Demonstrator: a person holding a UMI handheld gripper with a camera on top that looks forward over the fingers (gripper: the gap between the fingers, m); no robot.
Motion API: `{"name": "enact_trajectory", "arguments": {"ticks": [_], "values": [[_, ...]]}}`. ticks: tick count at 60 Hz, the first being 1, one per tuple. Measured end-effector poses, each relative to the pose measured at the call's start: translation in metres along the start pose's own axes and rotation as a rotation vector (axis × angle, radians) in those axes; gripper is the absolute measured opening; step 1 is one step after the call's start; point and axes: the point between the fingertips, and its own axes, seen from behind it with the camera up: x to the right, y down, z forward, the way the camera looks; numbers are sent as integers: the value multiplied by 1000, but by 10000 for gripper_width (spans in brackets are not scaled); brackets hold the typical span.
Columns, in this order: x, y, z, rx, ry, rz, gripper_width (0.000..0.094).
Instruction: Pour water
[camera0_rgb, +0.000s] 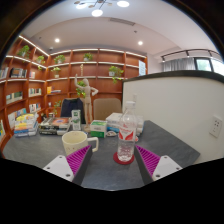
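A clear plastic water bottle (126, 130) with a red label stands upright on a red coaster (124, 158) on the grey table (110, 175), just ahead of my fingers and a little toward the right one. A pale yellow mug (75, 142) stands on the table to the bottom left of the bottle, close above my left finger. My gripper (114, 160) is open. Its pink pads (78, 160) stand wide apart at either side, and neither touches the bottle.
Boxes and packets (55, 125) are piled on the table behind the mug. A white partition (185, 105) stands at the right behind the bottle. Wooden shelves (85, 70) with plants line the back wall. A chair (72, 107) stands beyond the table.
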Motion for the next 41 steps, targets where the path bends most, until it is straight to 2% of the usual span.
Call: {"name": "enact_trajectory", "arguments": {"ticks": [8, 13, 22, 41], "values": [[-8, -7, -42, 7, -6, -17, 886], [-21, -12, -61, 25, -45, -1, 887], [-42, -19, -82, 48, -117, 39, 885], [-70, -31, -106, 79, -175, -3, 885]]}}
